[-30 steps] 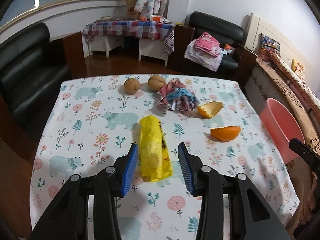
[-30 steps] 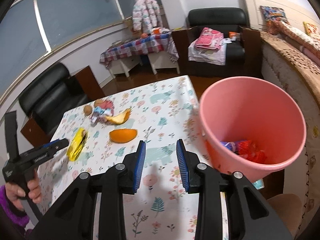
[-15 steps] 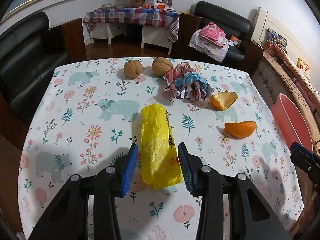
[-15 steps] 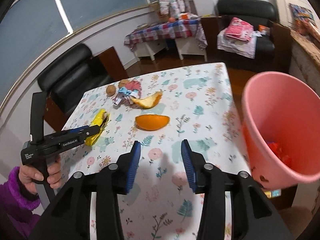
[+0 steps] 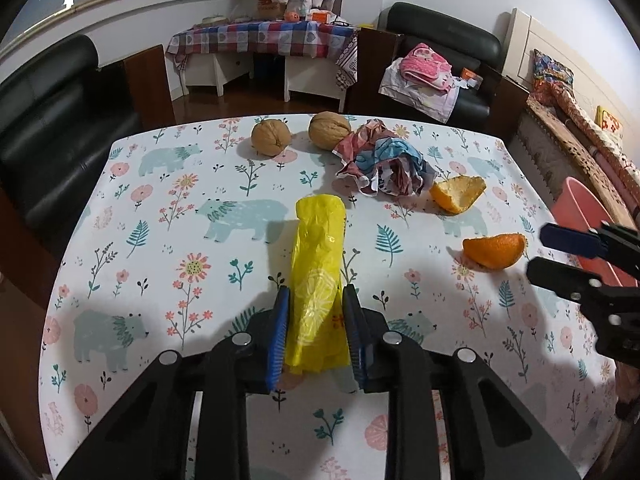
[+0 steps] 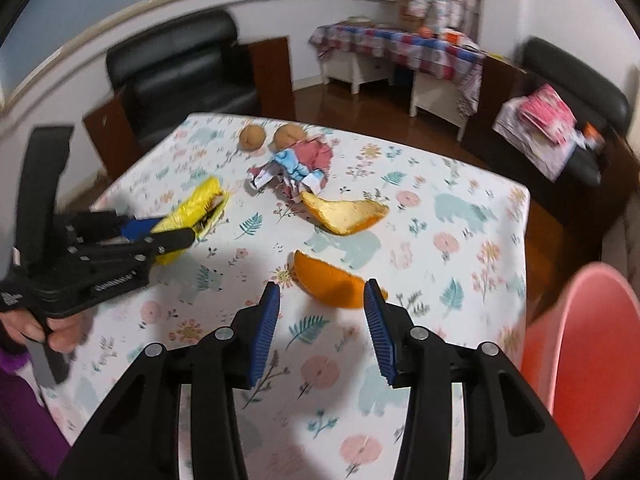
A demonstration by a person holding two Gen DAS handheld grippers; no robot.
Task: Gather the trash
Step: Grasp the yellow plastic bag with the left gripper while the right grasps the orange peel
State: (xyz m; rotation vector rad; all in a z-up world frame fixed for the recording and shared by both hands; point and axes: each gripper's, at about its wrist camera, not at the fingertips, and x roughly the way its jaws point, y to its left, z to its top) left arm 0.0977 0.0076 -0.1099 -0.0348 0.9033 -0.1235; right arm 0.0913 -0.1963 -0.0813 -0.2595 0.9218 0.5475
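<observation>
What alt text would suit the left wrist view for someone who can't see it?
The left gripper has just closed on a crumpled yellow plastic bag lying on a floral tablecloth. Beyond lie two walnuts, crumpled paper and orange peels.

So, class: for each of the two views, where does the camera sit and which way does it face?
Left wrist: on the left hand-held gripper, looking down the table; its pads flank the yellow bag.
Right wrist: on the right hand-held gripper, facing the orange peel; a hand shows.
Shared: bag, peel, walnuts, pink bin.
</observation>
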